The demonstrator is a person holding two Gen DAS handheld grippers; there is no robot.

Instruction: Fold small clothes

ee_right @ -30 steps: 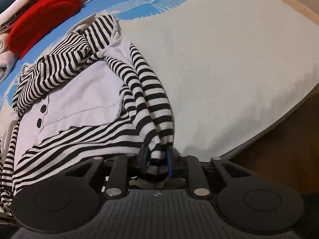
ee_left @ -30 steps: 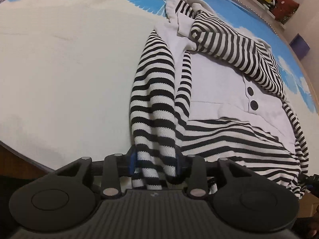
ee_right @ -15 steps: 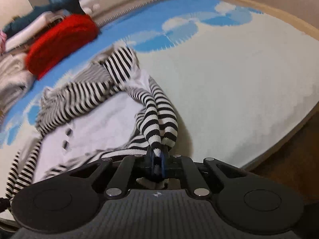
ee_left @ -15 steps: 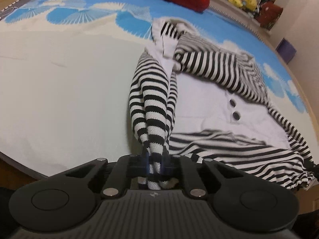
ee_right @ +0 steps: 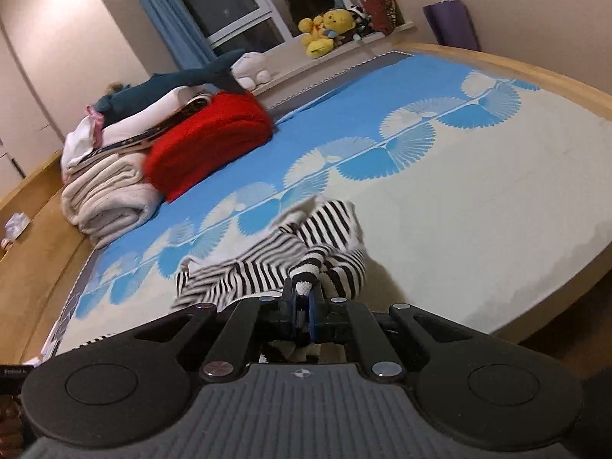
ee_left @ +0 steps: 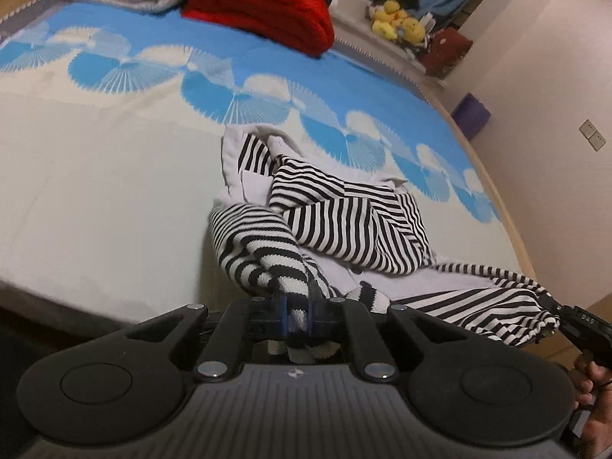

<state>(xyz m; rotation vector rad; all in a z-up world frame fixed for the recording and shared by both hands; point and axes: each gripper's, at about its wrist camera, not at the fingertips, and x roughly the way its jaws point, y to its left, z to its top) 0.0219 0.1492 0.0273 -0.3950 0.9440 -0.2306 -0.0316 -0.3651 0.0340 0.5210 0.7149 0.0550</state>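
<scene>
Lifted since before, striped garment (ee_left: 344, 214) hangs beside bare bedspread (ee_left: 95, 191).

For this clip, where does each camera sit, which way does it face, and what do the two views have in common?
Left wrist: mounted on the left gripper, looking down along its fingers across the bed; it is shut on the striped garment. The right gripper and a hand show at the right edge.
Right wrist: mounted on the right gripper, facing across the bed toward the window; it too is shut on the striped garment.
Shared: the striped garment, the red blanket, the yellow plush toys and the blue fan-patterned bedspread.
</scene>
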